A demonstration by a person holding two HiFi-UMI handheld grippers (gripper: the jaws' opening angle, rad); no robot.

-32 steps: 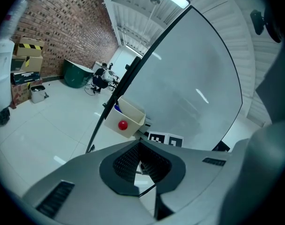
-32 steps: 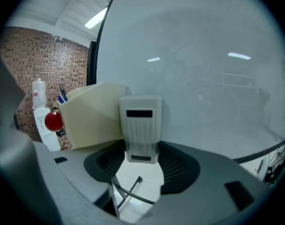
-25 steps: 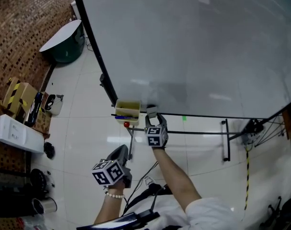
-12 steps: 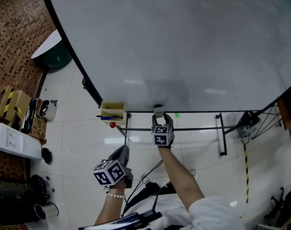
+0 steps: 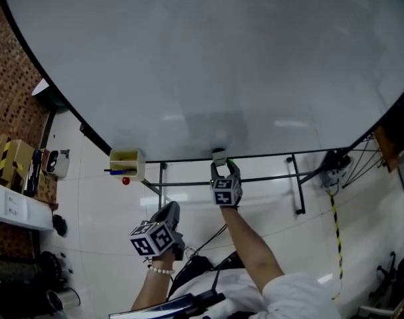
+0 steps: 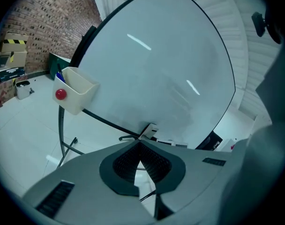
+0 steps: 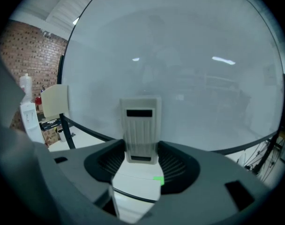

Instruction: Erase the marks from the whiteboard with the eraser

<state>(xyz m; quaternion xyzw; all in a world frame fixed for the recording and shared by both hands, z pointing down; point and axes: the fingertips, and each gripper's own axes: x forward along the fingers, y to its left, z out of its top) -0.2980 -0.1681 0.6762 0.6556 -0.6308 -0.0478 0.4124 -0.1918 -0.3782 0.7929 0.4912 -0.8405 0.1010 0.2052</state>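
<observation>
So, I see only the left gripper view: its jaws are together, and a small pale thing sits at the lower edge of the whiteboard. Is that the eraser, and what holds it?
Observer: Yes, it is the eraser. The right gripper is shut on it, and it stands upright between the jaws.
Operator: Are there marks near it to wipe?
Observer: In the head view, only a faint grey smudge shows on the whiteboard, just above the eraser. I see no clear pen lines.
Operator: And where is the left gripper?
Observer: The left gripper is nearer the person than the right one, and well apart from the board.
</observation>
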